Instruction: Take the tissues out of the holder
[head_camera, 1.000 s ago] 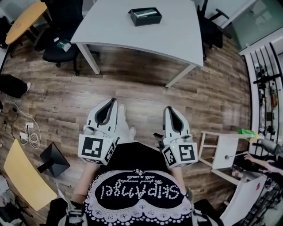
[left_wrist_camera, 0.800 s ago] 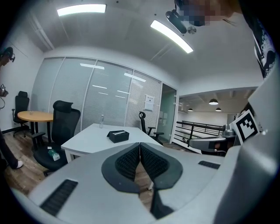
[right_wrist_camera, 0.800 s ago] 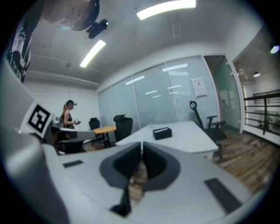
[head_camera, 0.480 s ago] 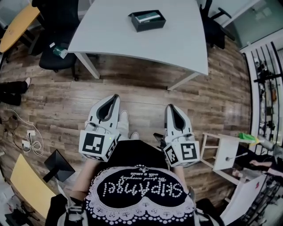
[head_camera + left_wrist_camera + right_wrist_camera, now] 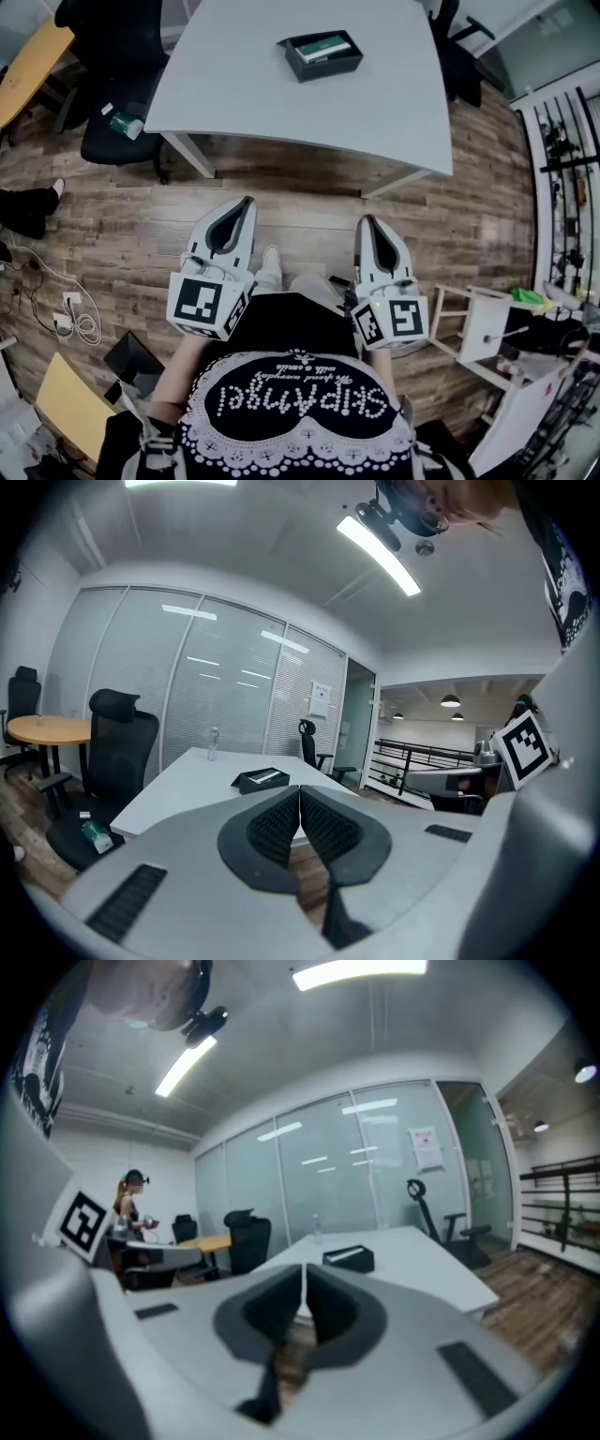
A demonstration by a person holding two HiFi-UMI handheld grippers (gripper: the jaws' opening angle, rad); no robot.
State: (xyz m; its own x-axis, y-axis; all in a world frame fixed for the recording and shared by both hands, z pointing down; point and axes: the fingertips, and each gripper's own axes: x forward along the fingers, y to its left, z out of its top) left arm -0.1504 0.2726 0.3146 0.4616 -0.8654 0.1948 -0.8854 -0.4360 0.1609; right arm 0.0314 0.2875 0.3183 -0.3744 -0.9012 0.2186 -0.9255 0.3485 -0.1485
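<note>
The black tissue holder (image 5: pixel 323 54) stands on the far part of the white table (image 5: pixel 281 84), with a pale tissue pack lying in it. Both grippers are well short of the table, over the wooden floor. My left gripper (image 5: pixel 246 202) is shut and holds nothing. My right gripper (image 5: pixel 366 221) is likewise shut and empty. In the left gripper view the holder (image 5: pixel 262 778) lies just beyond the shut left gripper (image 5: pixel 300 788). In the right gripper view the holder (image 5: pixel 349 1258) sits above and right of the shut right gripper (image 5: pixel 304 1268).
A black office chair (image 5: pixel 117 94) stands at the table's left corner, beside a round wooden table (image 5: pixel 33 61). A clear bottle (image 5: pixel 214 742) stands far back on the white table. A white stool (image 5: pixel 473 323) and a railing (image 5: pixel 562 169) are at right. Cables (image 5: pixel 75 314) lie on the floor at left.
The table and the holder have come nearer and lower in the head view as both grippers moved forward together. Both grippers stayed shut and empty.
</note>
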